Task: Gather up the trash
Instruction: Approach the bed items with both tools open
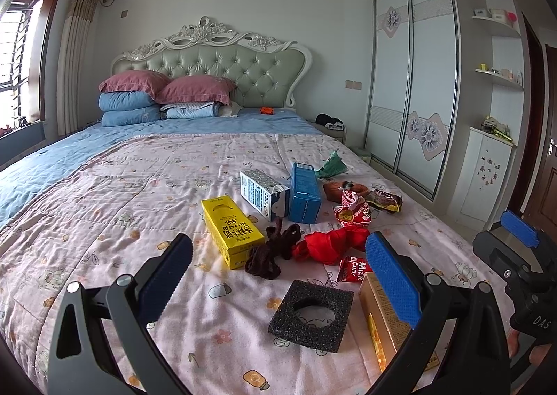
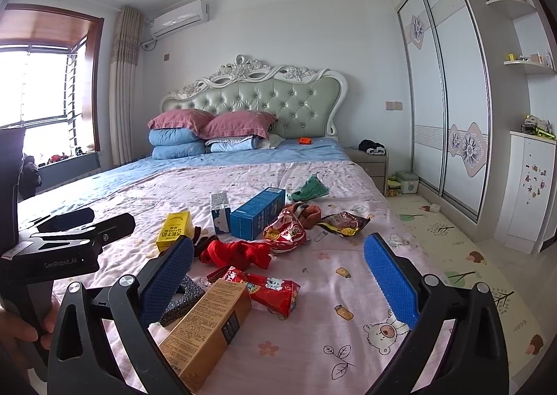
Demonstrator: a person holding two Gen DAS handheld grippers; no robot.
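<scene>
Bedding first: the bed (image 1: 104, 193) carries all the litter on its pink quilt, spread across the near right half, with nothing in sight to drop it into.

Farthest up the quilt lie the blue box (image 1: 305, 193) and the white carton (image 1: 263, 193), side by side, then the yellow carton (image 1: 231, 231), its long axis running away from the foot of the bed and a little leftward. None of these is within easy reach of either tool.

Nearer in is the brown cardboard box (image 2: 209, 328). It lies flat with its long axis slanting from near left to far right, and its near end sits just inside the left finger of the right hand-held gripper (image 2: 278, 283), whose jaws stand wide apart and empty. I judge this the piece the next move turns on: the right tool is the closer one, and would need to turn so its fingers straddle the box's narrow width, not its length.

The left hand-held gripper (image 1: 278, 280) is likewise spread open, holding nothing, with the black foam square (image 1: 311, 315) lying flat between and just ahead of its fingers, the brown box beside its right finger.

Smallest, the red candy wrapper (image 2: 268, 287) touches the box's far end.
</scene>
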